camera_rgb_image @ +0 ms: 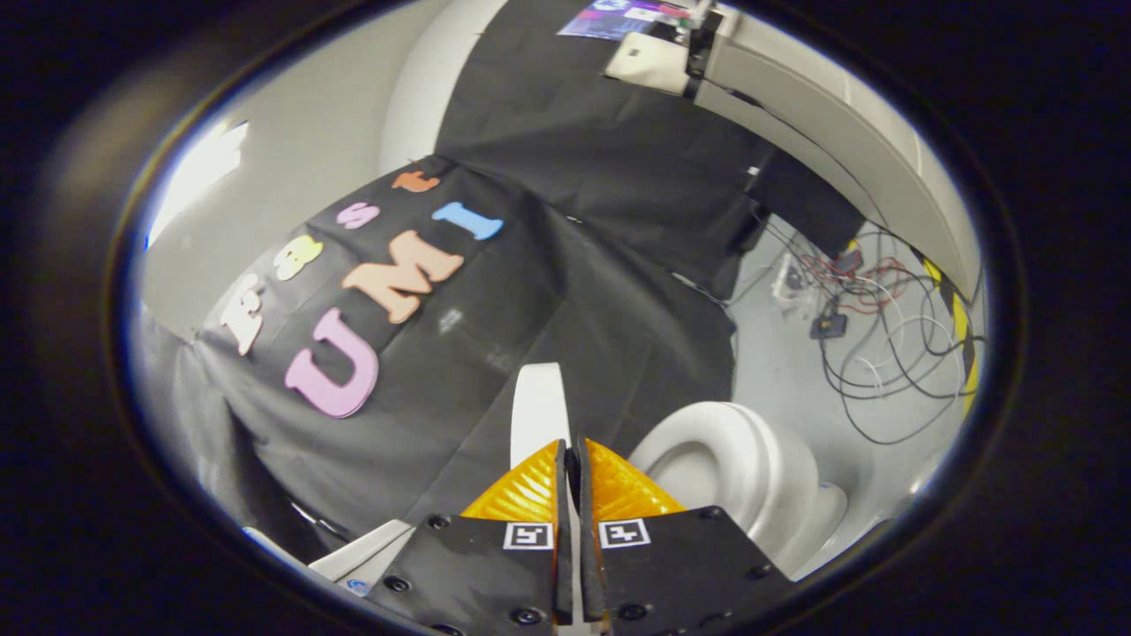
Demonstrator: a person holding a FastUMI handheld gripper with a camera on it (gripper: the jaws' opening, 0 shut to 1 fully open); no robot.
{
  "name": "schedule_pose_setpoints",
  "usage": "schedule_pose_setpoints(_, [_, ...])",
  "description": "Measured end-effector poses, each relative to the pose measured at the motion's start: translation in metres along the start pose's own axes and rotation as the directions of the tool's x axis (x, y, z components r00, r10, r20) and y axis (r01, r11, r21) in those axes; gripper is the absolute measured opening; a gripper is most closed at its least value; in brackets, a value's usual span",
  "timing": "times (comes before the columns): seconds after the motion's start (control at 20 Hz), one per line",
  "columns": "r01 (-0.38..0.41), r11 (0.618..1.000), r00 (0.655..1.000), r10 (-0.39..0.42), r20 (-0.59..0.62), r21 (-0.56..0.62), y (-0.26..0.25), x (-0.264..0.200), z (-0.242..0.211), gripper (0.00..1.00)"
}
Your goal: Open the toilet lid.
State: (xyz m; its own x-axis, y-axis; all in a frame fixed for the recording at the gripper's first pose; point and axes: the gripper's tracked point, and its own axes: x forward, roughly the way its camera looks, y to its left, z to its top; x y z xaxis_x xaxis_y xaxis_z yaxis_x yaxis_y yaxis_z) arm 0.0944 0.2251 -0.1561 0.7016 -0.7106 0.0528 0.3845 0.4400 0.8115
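White lid stands raised, pinched edge-on in the tool; thin grip may slip, dropping it onto the seat.

The pale grey floor carries the white toilet, standing against the black cloth wall. Farther out, toward the floor's far edge by a yellow-and-black striped strip, a tangle of cables lies loose around a small dark box

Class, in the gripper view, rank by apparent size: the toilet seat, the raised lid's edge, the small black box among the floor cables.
1. Toilet seat
2. Lid, pinched between the gripper fingers
3. Black box, though it lies farthest away
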Motion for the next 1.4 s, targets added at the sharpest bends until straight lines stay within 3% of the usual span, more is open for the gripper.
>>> schedule_pose_setpoints(0.35, [-0.092,0.961,0.994,0.073,-0.081,-0.262,0.058,0.003,-0.004,0.05])
schedule_pose_setpoints(0.65, [-0.243,0.901,0.969,0.204,-0.141,-0.359,0.130,-0.002,-0.023,0.05])
schedule_pose_setpoints(1.0, [-0.509,0.776,0.859,0.431,-0.274,-0.372,0.225,-0.008,-0.073,0.08])
schedule_pose_setpoints(1.4, [-0.710,0.628,0.696,0.554,-0.457,-0.319,0.282,-0.040,-0.151,0.11])
